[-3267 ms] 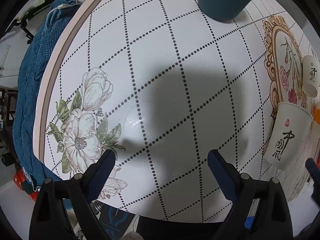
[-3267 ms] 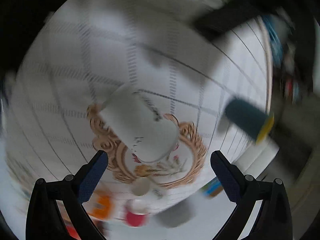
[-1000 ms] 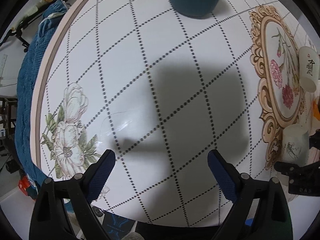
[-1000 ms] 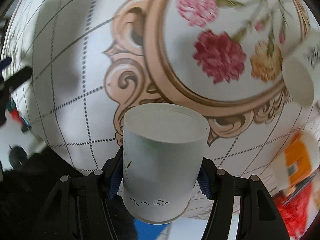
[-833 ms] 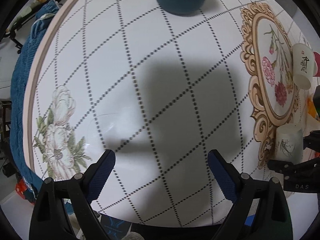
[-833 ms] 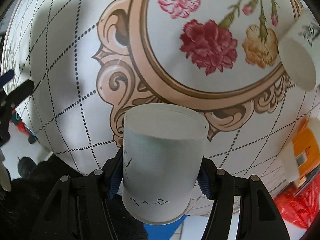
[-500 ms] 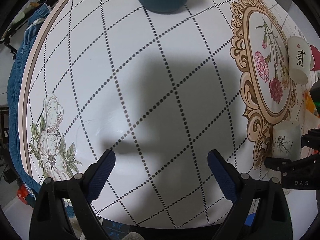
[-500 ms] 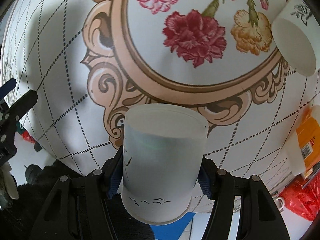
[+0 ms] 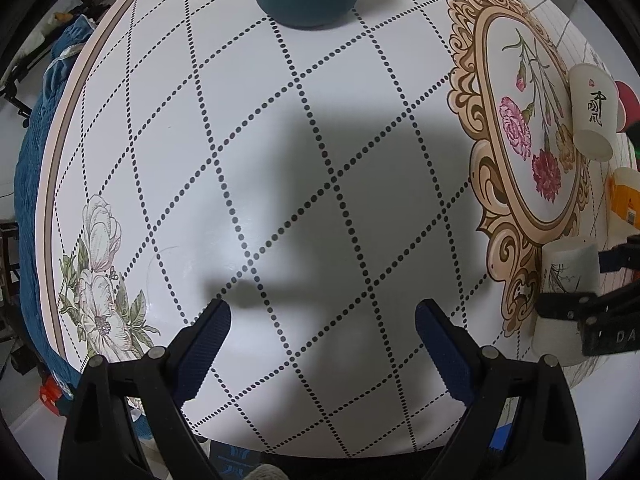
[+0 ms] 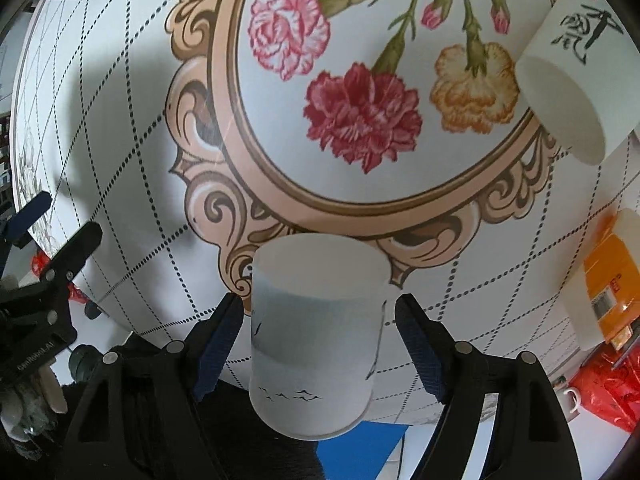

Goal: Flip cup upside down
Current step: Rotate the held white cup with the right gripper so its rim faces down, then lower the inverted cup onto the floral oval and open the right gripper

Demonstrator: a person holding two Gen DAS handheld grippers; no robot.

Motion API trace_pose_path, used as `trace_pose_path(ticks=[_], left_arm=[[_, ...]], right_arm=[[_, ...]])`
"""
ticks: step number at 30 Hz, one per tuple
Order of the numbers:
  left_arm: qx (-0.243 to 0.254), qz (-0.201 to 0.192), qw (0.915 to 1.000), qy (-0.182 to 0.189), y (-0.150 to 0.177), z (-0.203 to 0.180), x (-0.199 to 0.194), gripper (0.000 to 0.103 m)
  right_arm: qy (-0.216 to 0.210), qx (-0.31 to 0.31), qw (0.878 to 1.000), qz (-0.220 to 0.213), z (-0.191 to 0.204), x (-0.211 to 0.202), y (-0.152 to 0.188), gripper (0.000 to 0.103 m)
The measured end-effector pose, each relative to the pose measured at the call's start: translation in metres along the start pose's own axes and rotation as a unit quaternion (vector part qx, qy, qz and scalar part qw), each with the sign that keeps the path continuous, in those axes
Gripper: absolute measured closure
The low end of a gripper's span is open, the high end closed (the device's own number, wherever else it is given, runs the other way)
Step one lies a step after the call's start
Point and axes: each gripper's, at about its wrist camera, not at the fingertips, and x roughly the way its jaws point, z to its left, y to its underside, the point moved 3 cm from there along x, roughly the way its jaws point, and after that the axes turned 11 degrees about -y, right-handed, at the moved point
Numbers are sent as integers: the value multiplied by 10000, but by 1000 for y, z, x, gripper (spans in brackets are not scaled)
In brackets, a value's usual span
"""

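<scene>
**Paper Cup: Handling Properties and Gripper Status**

The paper cup (image 10: 316, 332) stood between the two fingers of the right gripper (image 10: 318, 320), over the near edge of the table (image 10: 120, 184), beside the ornate frame print. Its closed flat end faced away from the camera, which suggested it was already inverted. It appeared light, thin-walled and easily crushed; mid-wall, on opposite sides, was judged the correct place to hold it, with low force.

The right gripper's jaws were slightly parted: a narrow gap showed on each side of the cup wall, so the cup appeared released, not clamped. The left gripper (image 9: 322, 328) was wide open over bare tabletop and held nothing. A second paper cup (image 10: 576, 80) lay tilted near the frame print.
</scene>
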Motion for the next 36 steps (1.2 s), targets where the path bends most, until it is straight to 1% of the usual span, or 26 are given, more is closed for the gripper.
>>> trace_pose_path(ticks=[7, 9, 10, 11, 13, 16, 19, 20, 22, 26, 28, 30, 33, 35, 36], left_arm=[[20, -26, 10000, 17, 4, 2, -3, 9], [33, -39, 10000, 8, 3, 1, -3, 9], [46, -44, 10000, 4, 4, -1, -6, 9], [52, -48, 10000, 4, 6, -2, -7, 9], [66, -62, 10000, 4, 7, -5, -8, 9], [86, -73, 9999, 0, 6, -5, -9, 9], [94, -87, 9999, -10, 4, -7, -13, 9], [87, -91, 9999, -8, 3, -5, -12, 9], [71, -97, 9999, -18, -1, -5, -16, 9], [52, -119, 9999, -43, -11, -4, -22, 9], [43, -137, 9999, -66, -16, -4, -27, 9], [33, -148, 9999, -82, -19, -4, -29, 9], [20, -159, 9998, -112, -23, -3, -33, 9], [7, -162, 9998, -130, -26, -4, -36, 9], [9, -161, 9998, -145, -26, -4, -38, 9]], right_arm=[[-10, 32, 10000, -93, -10, -18, -2, 23], [4, 14, 9998, -175, -7, -24, -1, 30], [-4, 16, 9998, -201, -8, -27, 1, 38], [-28, 29, 9997, -237, -10, -29, 2, 41], [-42, 40, 9993, -373, -13, -34, 5, 41], [-104, 52, 9978, -649, -10, -45, 17, 41], [-205, 72, 9943, -1040, -14, -65, 26, 41], [-210, 41, 9916, -1272, -14, -73, 29, 42], [-202, -23, 9869, -1602, -15, -87, 35, 42], [-229, -71, 9702, -2412, -13, -114, 42, 42], [-140, -133, 9579, -2866, -9, -127, 44, 42], [2, -185, 9422, -3346, -7, -136, 43, 42], [229, -176, 9145, -4036, -5, -147, 43, 42], [417, -213, 8976, -4384, -3, -143, 42, 42], [503, -221, 8924, -4478, -2, -139, 41, 42]])
